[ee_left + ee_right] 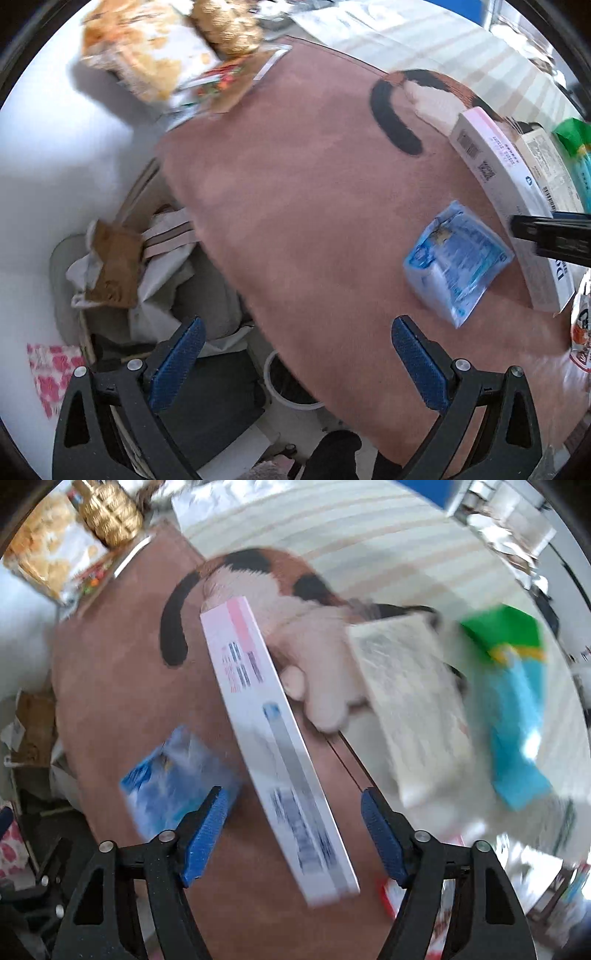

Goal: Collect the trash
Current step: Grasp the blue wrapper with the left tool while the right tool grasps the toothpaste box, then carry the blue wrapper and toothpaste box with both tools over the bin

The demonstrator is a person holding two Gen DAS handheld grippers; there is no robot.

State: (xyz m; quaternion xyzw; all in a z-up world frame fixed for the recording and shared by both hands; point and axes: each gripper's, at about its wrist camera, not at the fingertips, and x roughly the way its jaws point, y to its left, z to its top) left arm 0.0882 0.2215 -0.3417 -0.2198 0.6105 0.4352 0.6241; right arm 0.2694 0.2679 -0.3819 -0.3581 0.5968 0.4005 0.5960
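A brown mat (295, 206) printed with a cat covers the table. A blue plastic packet (456, 258) lies on it, and beside that a long white box (498, 173). My left gripper (299, 325) hangs open and holds nothing, over the mat's near edge, left of the packet. In the right wrist view my right gripper (293, 794) points down over the long white box (273, 738). Its blue pads (207, 834) stand on either side of the box and clear of it. The blue packet (173, 771) lies just beyond the left finger. The picture is blurred.
Beside the table, a container (147, 266) holds white bags and brown paper, and a white round tub (291, 391) stands near it. A cream box (413, 709) and a green-and-blue packet (517, 709) lie right of the white box. Snack bags (147, 48) sit at the far corner.
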